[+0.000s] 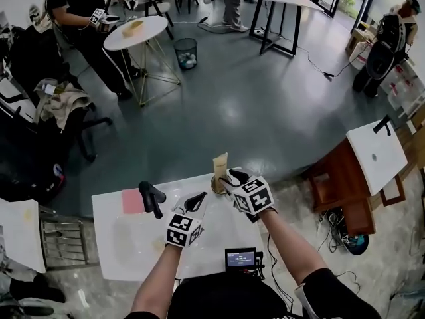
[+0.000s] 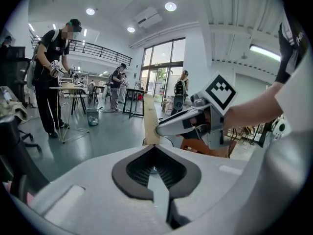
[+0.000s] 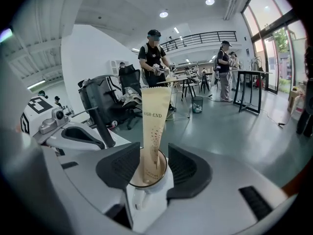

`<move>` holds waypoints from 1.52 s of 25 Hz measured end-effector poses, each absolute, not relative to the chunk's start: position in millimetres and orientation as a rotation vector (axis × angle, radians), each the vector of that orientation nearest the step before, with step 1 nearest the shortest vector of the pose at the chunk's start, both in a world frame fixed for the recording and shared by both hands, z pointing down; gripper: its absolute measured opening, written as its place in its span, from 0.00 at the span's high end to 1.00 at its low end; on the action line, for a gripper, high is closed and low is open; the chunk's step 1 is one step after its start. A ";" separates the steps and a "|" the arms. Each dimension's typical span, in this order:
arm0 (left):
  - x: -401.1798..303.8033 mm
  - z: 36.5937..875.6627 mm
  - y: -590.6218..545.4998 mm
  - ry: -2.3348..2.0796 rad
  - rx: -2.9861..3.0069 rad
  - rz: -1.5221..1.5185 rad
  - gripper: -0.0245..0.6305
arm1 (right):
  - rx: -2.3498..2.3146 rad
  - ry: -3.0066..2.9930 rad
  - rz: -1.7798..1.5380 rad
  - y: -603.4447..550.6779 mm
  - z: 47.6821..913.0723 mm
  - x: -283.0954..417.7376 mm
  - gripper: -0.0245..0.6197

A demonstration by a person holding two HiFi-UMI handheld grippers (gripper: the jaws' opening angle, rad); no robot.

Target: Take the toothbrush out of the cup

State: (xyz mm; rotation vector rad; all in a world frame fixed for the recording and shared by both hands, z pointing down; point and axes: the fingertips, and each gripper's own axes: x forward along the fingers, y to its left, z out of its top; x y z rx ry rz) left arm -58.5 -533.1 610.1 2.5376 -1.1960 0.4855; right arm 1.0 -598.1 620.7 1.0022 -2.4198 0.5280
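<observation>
A tall cream paper toothbrush package (image 3: pixel 154 126) stands upright in a white cup (image 3: pixel 146 186) at the far edge of the white table (image 1: pixel 126 238). My right gripper (image 3: pixel 154 156) is open, its dark pads on either side of the package just above the cup's rim, with gaps on both sides. In the head view the package (image 1: pixel 220 164) rises just left of the right gripper (image 1: pixel 230 177). My left gripper (image 1: pixel 198 199) sits a little nearer and to the left, its pad tips meeting with nothing between them (image 2: pixel 154 149). From it I see the package (image 2: pixel 149 117) and the right gripper (image 2: pixel 168 126).
A black forked tool (image 1: pixel 151 199) stands on a pink pad (image 1: pixel 132 201) at the table's left. A small screen device (image 1: pixel 240 258) sits at the near edge. Right of the table is a wooden bench (image 1: pixel 339 181). People work at tables farther back.
</observation>
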 end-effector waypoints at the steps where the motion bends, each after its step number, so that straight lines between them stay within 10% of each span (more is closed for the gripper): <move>1: -58.5 612.6 -532.6 -1.195 2.530 0.487 0.95 | 0.999 -2.420 0.531 -600.6 623.0 -0.7 0.67; 12: -72.9 626.1 -523.8 -1.214 2.463 0.490 0.95 | 0.956 -2.442 0.483 -603.4 627.5 -19.4 0.90; 38: -67.0 601.5 -480.0 -1.143 2.578 0.452 0.95 | 1.288 -2.585 0.393 -545.4 519.7 34.0 0.90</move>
